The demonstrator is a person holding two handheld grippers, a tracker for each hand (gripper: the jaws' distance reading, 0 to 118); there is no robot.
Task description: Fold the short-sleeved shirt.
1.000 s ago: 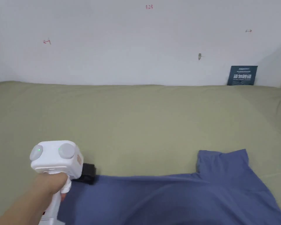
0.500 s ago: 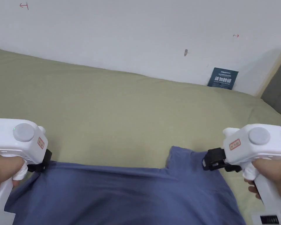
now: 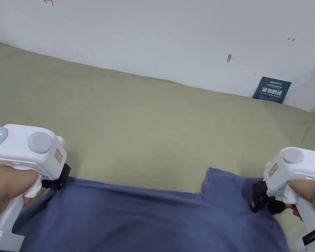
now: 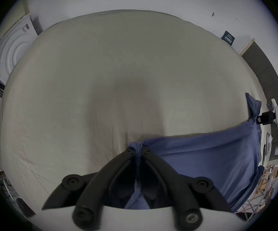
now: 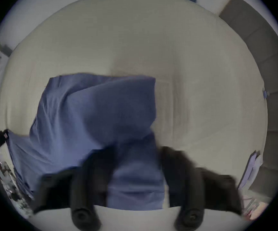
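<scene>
The left claw pinches a bunched edge of the blue shirt; far to its right, the right claw seems to touch the cloth.

Soft cloth, hard plastic.
Shirt was matt blue knit cloth; bed sheet matt olive fabric; left gripper matt black plastic, its housing glossy white.

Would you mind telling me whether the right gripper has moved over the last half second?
Yes. The right gripper has dropped toward the person: it sits farther below the dark blue wall sign and lower on the blue shirt's sleeve.
</scene>
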